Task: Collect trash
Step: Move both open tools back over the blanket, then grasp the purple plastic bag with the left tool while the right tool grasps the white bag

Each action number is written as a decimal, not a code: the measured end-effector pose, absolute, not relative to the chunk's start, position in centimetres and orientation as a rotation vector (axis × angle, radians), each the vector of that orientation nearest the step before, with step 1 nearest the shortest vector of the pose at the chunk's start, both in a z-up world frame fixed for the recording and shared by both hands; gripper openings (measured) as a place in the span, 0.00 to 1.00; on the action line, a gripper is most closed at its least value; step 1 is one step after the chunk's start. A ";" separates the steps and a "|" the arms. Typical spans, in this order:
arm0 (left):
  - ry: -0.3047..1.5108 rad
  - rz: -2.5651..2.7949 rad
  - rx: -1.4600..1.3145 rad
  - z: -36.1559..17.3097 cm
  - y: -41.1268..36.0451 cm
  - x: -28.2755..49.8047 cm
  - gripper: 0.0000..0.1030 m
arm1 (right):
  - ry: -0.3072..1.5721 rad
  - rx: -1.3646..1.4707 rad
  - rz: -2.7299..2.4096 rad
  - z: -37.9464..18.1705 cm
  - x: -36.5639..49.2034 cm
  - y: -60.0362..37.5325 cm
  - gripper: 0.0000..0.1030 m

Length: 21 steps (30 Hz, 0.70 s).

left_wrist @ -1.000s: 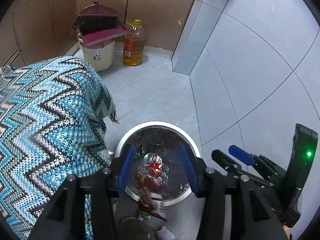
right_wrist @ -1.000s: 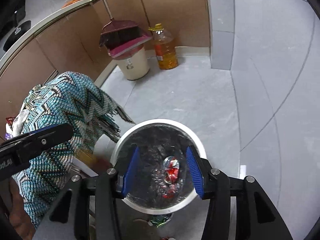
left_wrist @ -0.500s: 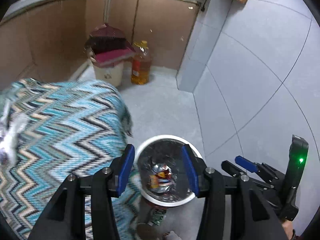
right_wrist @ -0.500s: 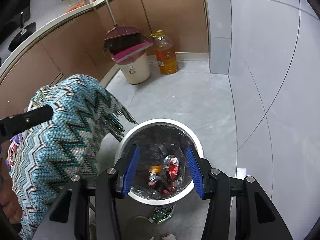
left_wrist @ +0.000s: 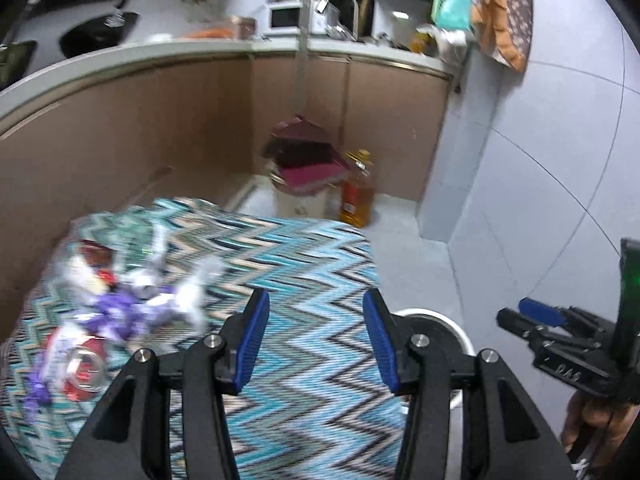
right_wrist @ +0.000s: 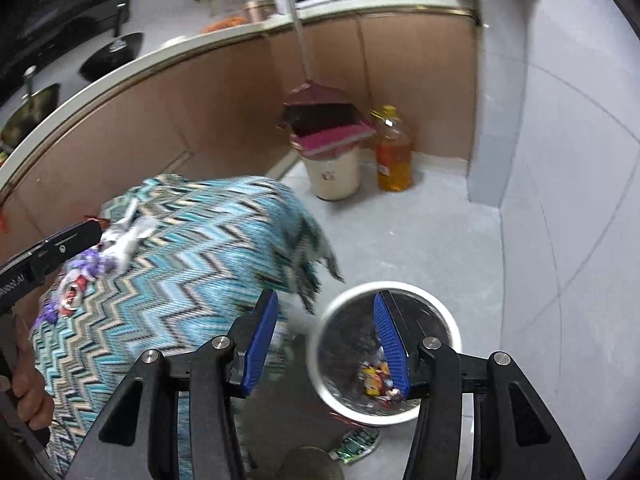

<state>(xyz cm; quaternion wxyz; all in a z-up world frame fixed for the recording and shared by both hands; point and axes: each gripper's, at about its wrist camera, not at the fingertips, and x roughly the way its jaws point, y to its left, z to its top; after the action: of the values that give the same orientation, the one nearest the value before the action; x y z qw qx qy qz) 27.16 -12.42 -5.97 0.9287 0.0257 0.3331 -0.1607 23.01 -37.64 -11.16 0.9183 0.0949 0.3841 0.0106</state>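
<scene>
My left gripper (left_wrist: 316,340) is open and empty above a table under a blue zigzag cloth (left_wrist: 304,264). Blurred trash lies at the cloth's left: purple and white wrappers (left_wrist: 132,304) and a red can (left_wrist: 84,372). The white bin's rim (left_wrist: 440,320) shows past the table's right edge, with my right gripper (left_wrist: 552,332) beyond it. In the right wrist view my right gripper (right_wrist: 326,344) is open and empty, between the table edge and the white bin (right_wrist: 452,320), which holds crushed cans and wrappers (right_wrist: 378,380). My left gripper (right_wrist: 48,252) hangs over the table trash (right_wrist: 80,280).
A green wrapper (right_wrist: 356,440) lies on the floor by the bin. A beige bucket (right_wrist: 334,176) with a maroon broom and dustpan (right_wrist: 320,120) and an oil bottle (right_wrist: 394,156) stand against brown cabinets (right_wrist: 200,112). A grey tiled wall (right_wrist: 580,160) is at right. A hand (right_wrist: 24,384) holds the left gripper.
Both grippers rose and swung left, away from over the bin toward the table. The trash on the cloth came into the left wrist view. Both stay open and empty.
</scene>
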 end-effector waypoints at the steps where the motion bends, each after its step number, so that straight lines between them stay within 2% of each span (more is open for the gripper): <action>1: 0.663 -0.314 0.055 -5.7 -11.0 26.7 0.45 | 0.781 0.185 0.041 -10.5 23.0 -36.5 0.48; 12: 0.679 -0.205 -0.009 -5.8 3.2 24.9 0.47 | 0.755 0.098 0.180 -6.7 23.4 -26.6 0.49; 16: 0.687 -0.126 -0.042 -6.7 8.9 24.6 0.53 | 0.763 0.078 0.224 -6.6 24.2 -23.5 0.49; 21: 0.719 -0.040 -0.103 -8.6 14.6 25.1 0.53 | 0.796 0.055 0.269 -7.8 26.0 -19.8 0.49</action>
<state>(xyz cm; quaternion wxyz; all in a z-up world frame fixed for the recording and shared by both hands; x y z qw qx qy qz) 25.14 14.55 -8.64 0.9347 -0.0501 0.3514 -0.0198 26.02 -19.83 -7.76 0.9127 0.0268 0.3864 0.1307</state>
